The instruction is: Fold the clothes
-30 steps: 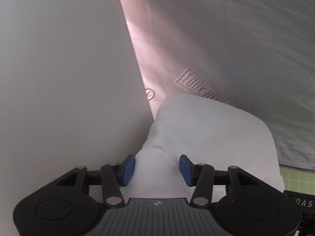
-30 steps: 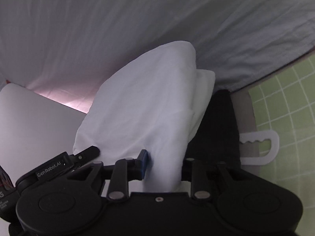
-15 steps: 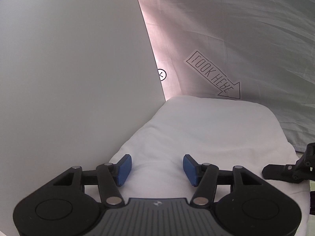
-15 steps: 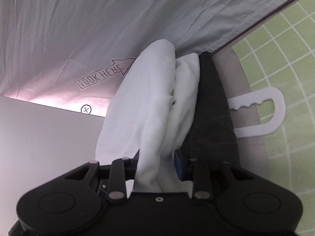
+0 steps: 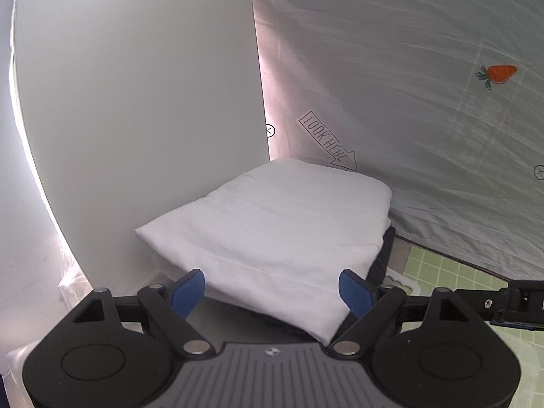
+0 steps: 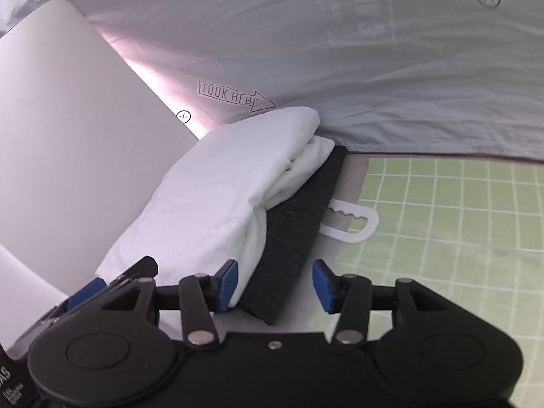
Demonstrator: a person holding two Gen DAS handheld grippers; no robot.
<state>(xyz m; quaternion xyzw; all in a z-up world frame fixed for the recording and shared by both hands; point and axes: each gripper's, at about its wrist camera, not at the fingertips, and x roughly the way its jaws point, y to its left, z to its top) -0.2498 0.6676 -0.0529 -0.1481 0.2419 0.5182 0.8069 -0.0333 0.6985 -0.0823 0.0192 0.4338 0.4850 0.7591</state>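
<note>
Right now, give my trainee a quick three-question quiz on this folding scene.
1. True or false: the white garment lies on the dark garment.
2. What does the arrow on the sheet say?
3. The white handle lies: A) beside the dark garment, over the green mat; B) on the white garment; C) in the right gripper.

Key: 1 true; 2 "LOOK HERE"; 3 A.
</note>
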